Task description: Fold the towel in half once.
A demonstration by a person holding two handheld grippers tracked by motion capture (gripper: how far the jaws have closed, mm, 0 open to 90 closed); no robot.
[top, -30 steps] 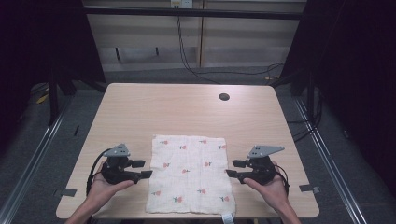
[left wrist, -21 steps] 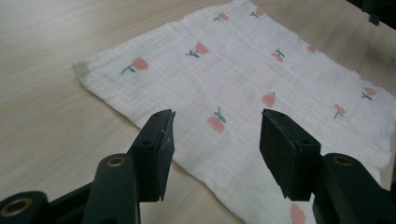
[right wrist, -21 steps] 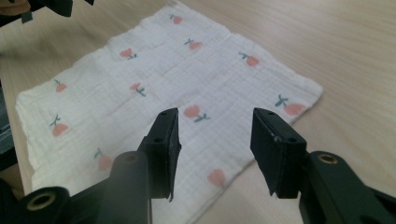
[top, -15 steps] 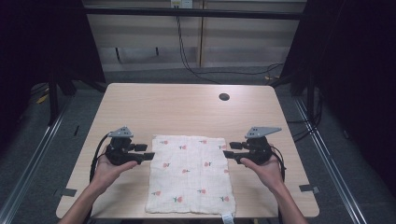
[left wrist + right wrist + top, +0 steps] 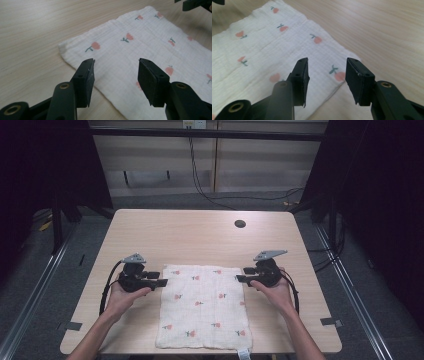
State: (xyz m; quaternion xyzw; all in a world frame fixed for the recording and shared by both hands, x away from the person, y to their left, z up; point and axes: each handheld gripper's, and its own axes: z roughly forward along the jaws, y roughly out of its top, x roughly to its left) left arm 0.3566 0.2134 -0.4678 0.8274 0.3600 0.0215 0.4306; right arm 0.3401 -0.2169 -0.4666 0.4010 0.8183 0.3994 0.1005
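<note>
A white cloth (image 5: 202, 307) printed with small red flowers lies flat on the wooden table (image 5: 190, 237), near its front edge. My left gripper (image 5: 162, 279) hovers at the cloth's far left corner (image 5: 65, 47), pointing right. Its jaws (image 5: 116, 75) stand open over the cloth's left edge; they have just been closing a little, and nothing is pressed between them. My right gripper (image 5: 239, 279) sits at the far right corner, pointing left. Its jaws (image 5: 327, 75) are open above the cloth (image 5: 262, 50) near that corner and hold nothing.
A dark round hole (image 5: 240, 224) sits in the tabletop at the back right. Bare wood stretches behind the cloth and on both sides of it. A white tag (image 5: 243, 354) hangs at the cloth's near right corner. Black frame posts and cables stand beyond the table.
Both hands have moved away from the person along the cloth's sides, from about its middle up to its far corners. The cloth has not moved.
</note>
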